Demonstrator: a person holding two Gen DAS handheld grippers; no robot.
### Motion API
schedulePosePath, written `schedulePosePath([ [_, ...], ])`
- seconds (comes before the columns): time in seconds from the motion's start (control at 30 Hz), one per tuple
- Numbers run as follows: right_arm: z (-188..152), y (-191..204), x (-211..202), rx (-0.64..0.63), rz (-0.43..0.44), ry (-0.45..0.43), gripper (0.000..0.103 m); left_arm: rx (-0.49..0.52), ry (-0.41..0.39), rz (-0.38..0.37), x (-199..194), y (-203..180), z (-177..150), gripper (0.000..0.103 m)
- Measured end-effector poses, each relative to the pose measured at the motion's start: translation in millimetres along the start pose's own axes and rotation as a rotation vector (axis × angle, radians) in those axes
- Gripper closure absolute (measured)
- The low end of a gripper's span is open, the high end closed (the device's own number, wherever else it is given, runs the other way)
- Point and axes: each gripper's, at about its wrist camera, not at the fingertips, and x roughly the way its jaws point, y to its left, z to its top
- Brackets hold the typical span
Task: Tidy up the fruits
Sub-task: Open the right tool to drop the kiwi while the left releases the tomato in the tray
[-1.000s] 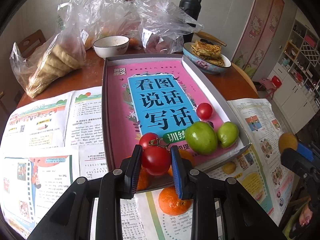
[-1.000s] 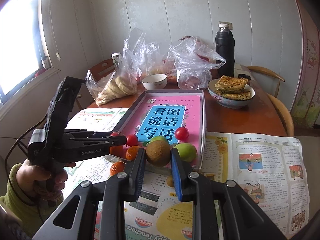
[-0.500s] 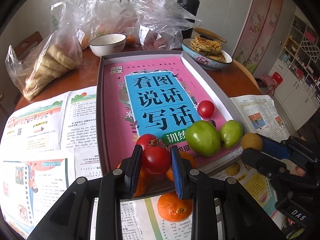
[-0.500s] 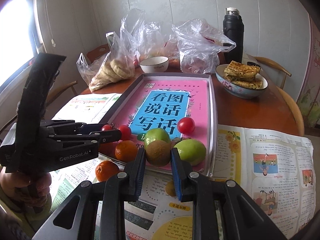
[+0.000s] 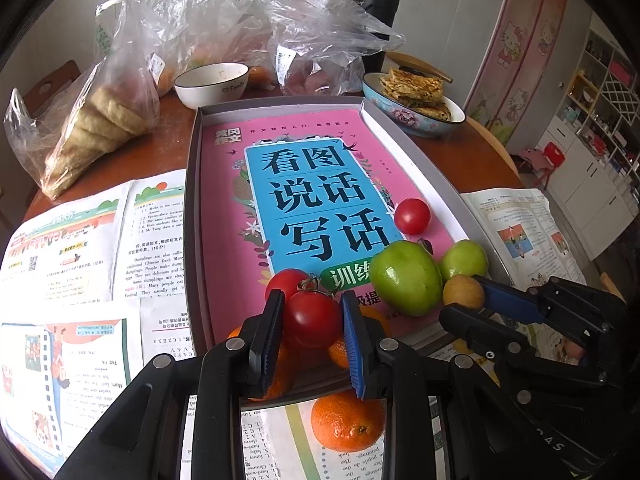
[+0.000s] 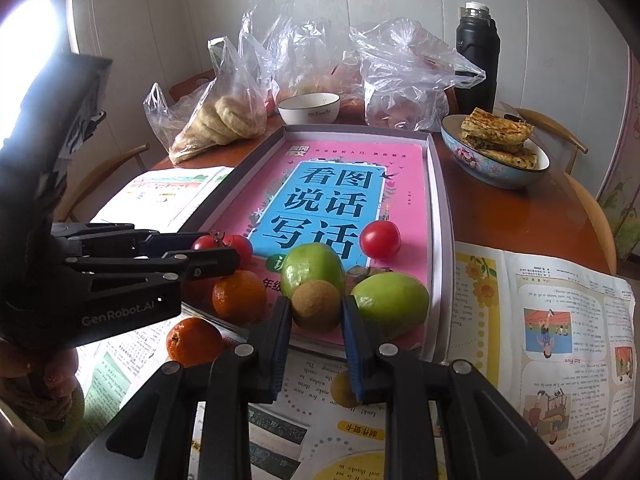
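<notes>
My left gripper (image 5: 312,320) is shut on a red tomato (image 5: 312,318) just above the near end of the grey tray (image 5: 194,200), which holds a pink book. A second tomato (image 5: 286,280), a third (image 5: 412,216) and two green fruits (image 5: 404,278) lie in the tray. Oranges (image 5: 347,420) sit by its near edge. My right gripper (image 6: 316,312) is shut on a small brown round fruit (image 6: 316,310), right in front of the green fruits (image 6: 312,266) at the tray's (image 6: 438,240) near rim. Another brown fruit (image 6: 340,388) lies on the paper below.
Open printed booklets (image 6: 540,320) cover the near table. Behind the tray stand a white bowl (image 5: 212,84), plastic bags of bread (image 5: 92,128), a black flask (image 5: 376,0) and a bowl of pancakes (image 5: 416,104). A hand (image 6: 48,376) holds the left gripper.
The right gripper has come down and in toward the tray with the brown fruit, now beside the green fruits. The left gripper has stayed nearly still, holding the tomato.
</notes>
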Motion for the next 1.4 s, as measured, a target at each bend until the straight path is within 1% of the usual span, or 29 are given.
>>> schedulePosePath([
  [0.33, -3, 1, 1, -0.003, -0.008, 0.001, 0.076, -0.003, 0.000, -0.001, 0, 1, 0, 0.074],
  [0.4, -4, 0, -2, -0.001, -0.007, -0.001, 0.074, -0.004, -0.001, 0.000, 0, 1, 0, 0.074],
  [0.43, -4, 0, -3, -0.003, -0.007, -0.003, 0.070, -0.005, 0.000, 0.001, 0, 1, 0, 0.074],
  [0.47, -4, 0, -4, -0.002, -0.008, -0.006, 0.068, -0.005, -0.001, 0.001, 0, 1, 0, 0.074],
  [0.6, -5, -2, -8, 0.011, -0.004, -0.012, 0.067, -0.008, -0.002, -0.001, 0, 1, 0, 0.074],
  [0.63, -6, -3, -9, 0.021, -0.001, -0.011, 0.065, -0.007, -0.003, 0.004, 0, 1, 0, 0.074],
  [0.67, -6, -5, -11, 0.031, 0.001, -0.012, 0.060, -0.007, -0.004, 0.006, 0, 1, 0, 0.073],
  [0.73, -7, -7, -14, 0.049, 0.009, -0.023, 0.055, -0.011, -0.004, 0.007, -1, 1, 0, 0.073],
  [0.77, -7, -8, -15, 0.050, 0.009, -0.025, 0.055, -0.013, -0.005, 0.006, -1, 1, -1, 0.073],
  [0.83, -7, -9, -18, 0.054, 0.006, -0.030, 0.055, -0.016, -0.005, 0.005, -1, 1, -1, 0.071],
  [1.0, -8, -11, -21, 0.065, 0.006, -0.035, 0.051, -0.014, -0.012, 0.015, -3, 0, -2, 0.058],
  [1.13, -8, -11, -24, 0.068, 0.005, -0.038, 0.050, -0.019, -0.017, 0.017, -6, 0, -2, 0.054],
  [1.2, -9, -12, -25, 0.070, 0.002, -0.040, 0.050, -0.024, -0.020, 0.014, -8, 1, -2, 0.050],
  [1.33, -10, -14, -28, 0.074, -0.001, -0.045, 0.050, -0.030, -0.027, 0.012, -14, 2, -4, 0.048],
  [1.4, -11, -16, -31, 0.079, -0.002, -0.048, 0.050, -0.037, -0.033, 0.007, -19, 4, -6, 0.040],
])
